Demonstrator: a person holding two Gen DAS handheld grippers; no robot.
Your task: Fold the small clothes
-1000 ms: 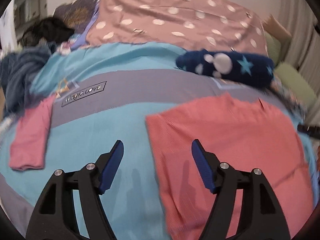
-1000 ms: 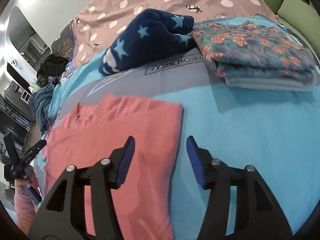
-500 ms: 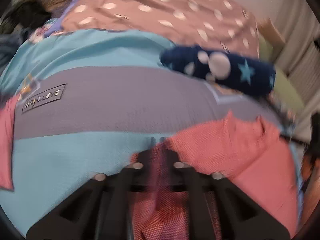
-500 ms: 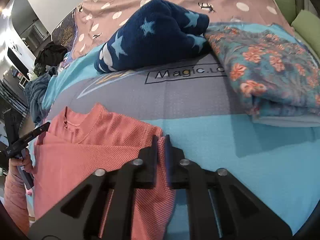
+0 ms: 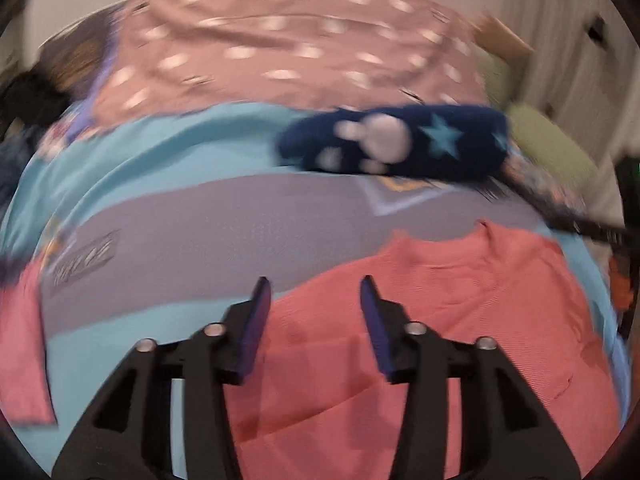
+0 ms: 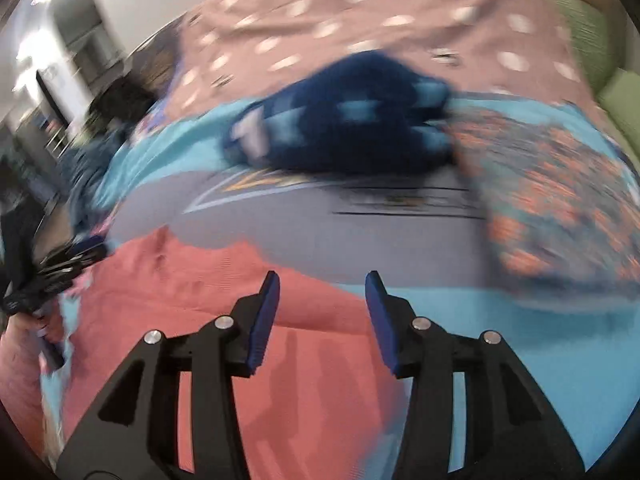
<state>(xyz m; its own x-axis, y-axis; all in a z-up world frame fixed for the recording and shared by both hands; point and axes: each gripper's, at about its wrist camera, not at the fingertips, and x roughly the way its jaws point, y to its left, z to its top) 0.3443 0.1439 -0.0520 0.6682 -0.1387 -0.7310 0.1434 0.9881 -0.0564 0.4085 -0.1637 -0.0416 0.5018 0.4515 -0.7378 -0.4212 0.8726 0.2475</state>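
Observation:
A coral pink shirt point(image 5: 460, 320) lies spread on the bed, its collar toward the far side; it also shows in the right wrist view point(image 6: 192, 292). My left gripper point(image 5: 314, 312) is open and empty, hovering over the shirt's near left part. My right gripper point(image 6: 322, 308) is open and empty above the shirt's right edge. Both views are motion-blurred.
The bed has a blue and grey cover point(image 5: 180, 220). A rolled navy star blanket point(image 5: 400, 142) lies behind the shirt. A folded floral cloth point(image 6: 560, 200) sits at the right. A folded pink garment point(image 5: 20, 340) lies at the left. A pink dotted quilt point(image 5: 300, 48) covers the far side.
Both grippers were shut on the shirt's corners half a second ago; now both have opened, let go and drawn back, with the shirt lying flat.

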